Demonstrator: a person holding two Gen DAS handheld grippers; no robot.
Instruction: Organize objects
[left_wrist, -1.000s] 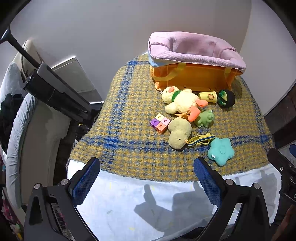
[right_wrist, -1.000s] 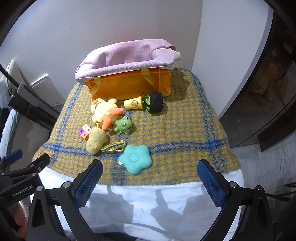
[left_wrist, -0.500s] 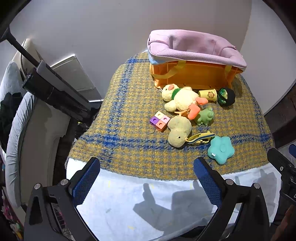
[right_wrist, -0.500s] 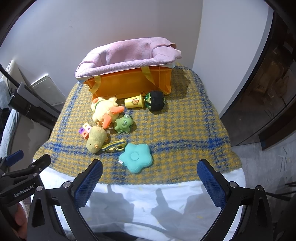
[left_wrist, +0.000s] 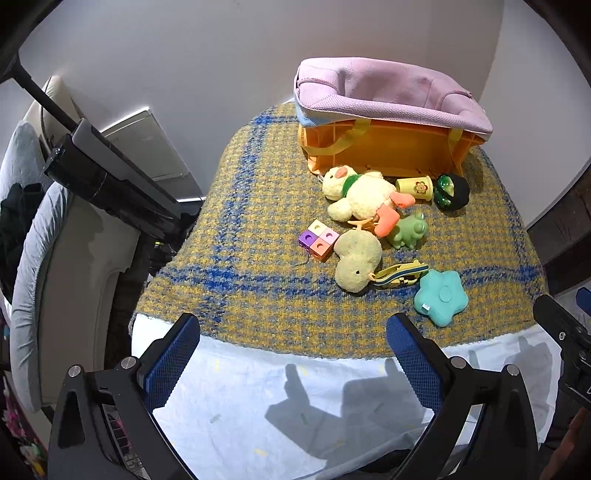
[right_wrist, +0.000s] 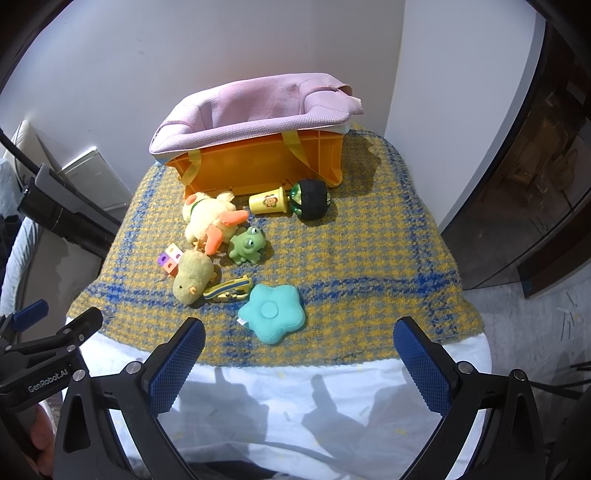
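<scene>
An orange basket with a pink liner (left_wrist: 384, 147) (right_wrist: 258, 166) stands at the back of a yellow-and-blue plaid cloth (left_wrist: 258, 236) (right_wrist: 362, 258). In front of it lie a plush duck (left_wrist: 362, 195) (right_wrist: 210, 221), a green frog (left_wrist: 408, 230) (right_wrist: 247, 245), a yellow cup (left_wrist: 413, 188) (right_wrist: 267, 201), a black-and-green ball (left_wrist: 452, 192) (right_wrist: 310, 199), coloured cubes (left_wrist: 318, 240) (right_wrist: 169, 260), a tan plush chick (left_wrist: 356, 260) (right_wrist: 192, 277), a yellow-blue strap (left_wrist: 400, 273) (right_wrist: 227, 288) and a teal flower cushion (left_wrist: 439, 297) (right_wrist: 271, 314). My left gripper (left_wrist: 293, 363) and right gripper (right_wrist: 301, 365) are open, empty, hovering over the near edge.
A white sheet (left_wrist: 295, 398) (right_wrist: 295, 410) covers the near part of the table. A grey armchair (left_wrist: 33, 258) and a black stand (left_wrist: 110, 177) are at the left. A wall is behind the basket, dark furniture (right_wrist: 535, 177) at the right.
Both grippers have drifted slightly; the toys and basket sit a little higher in the views. Nothing on the cloth has moved.
</scene>
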